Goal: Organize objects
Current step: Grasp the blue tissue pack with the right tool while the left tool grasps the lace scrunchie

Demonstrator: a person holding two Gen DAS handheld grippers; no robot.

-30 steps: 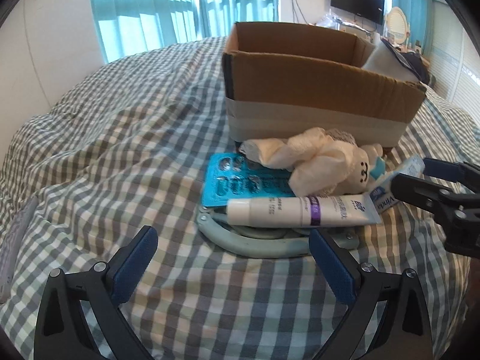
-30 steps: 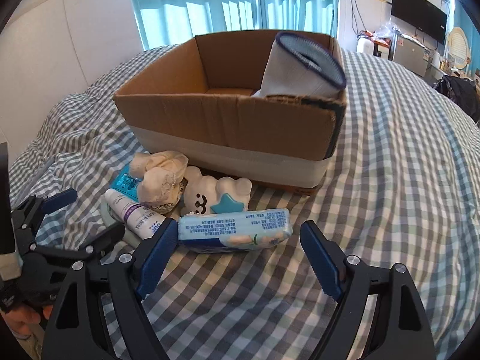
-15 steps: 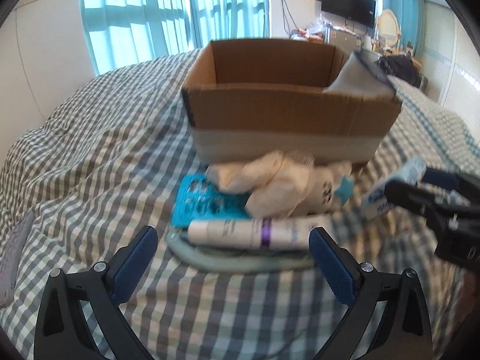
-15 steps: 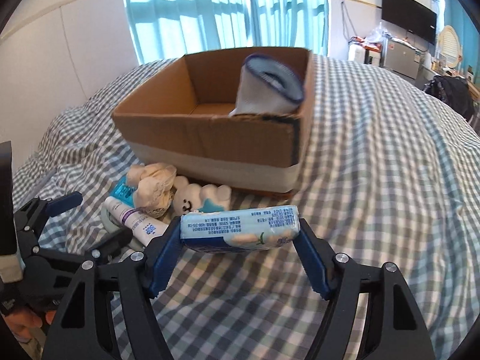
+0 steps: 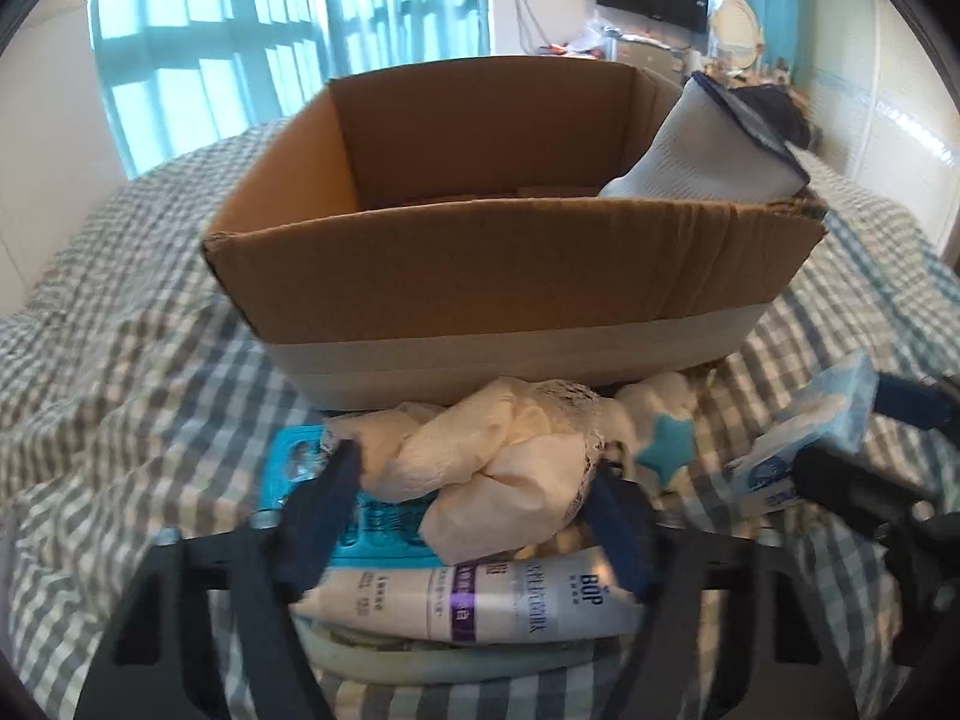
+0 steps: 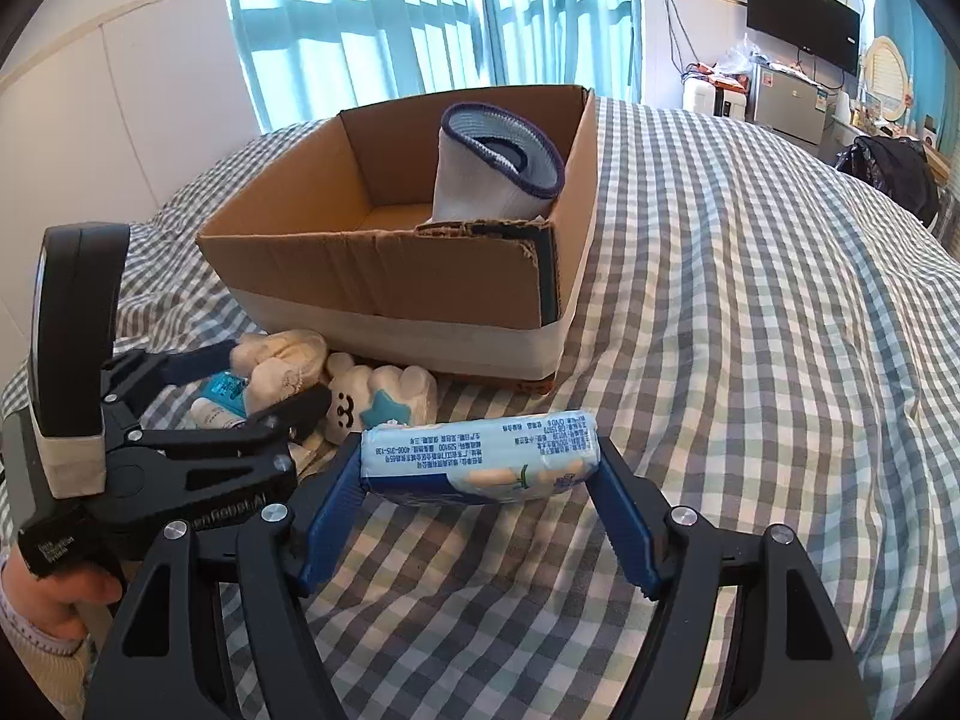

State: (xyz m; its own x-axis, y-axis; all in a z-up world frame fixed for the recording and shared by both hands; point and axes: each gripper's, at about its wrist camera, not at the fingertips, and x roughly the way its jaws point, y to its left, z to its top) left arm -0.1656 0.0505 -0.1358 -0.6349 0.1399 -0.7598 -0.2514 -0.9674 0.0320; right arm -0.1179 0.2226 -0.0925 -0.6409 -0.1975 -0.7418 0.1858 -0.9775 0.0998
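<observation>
Tongs: your right tongs (image 6: pixel 480 474) grip the tissue pack (image 6: pixel 480 459); left tongs (image 5: pixel 480 510) closing around the cream cloth (image 5: pixel 504 468).
Only your left view shows the tube (image 5: pixel 468 597) beneath.

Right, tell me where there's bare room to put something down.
Free: the cardboard box's floor left of the white sock, and the checked bedspread right of the box. Crowded: the strip before the box, where crumpled cloth, plush toy, tube and blister pack pile up.

text: "BOP" on white cream tube (image 5: pixel 480 597) | tissue pack (image 6: pixel 480 450): upside-down fine print, unreadable (too small) | left gripper (image 6: pixel 240 387) body: partial lettering ending "AI"
</observation>
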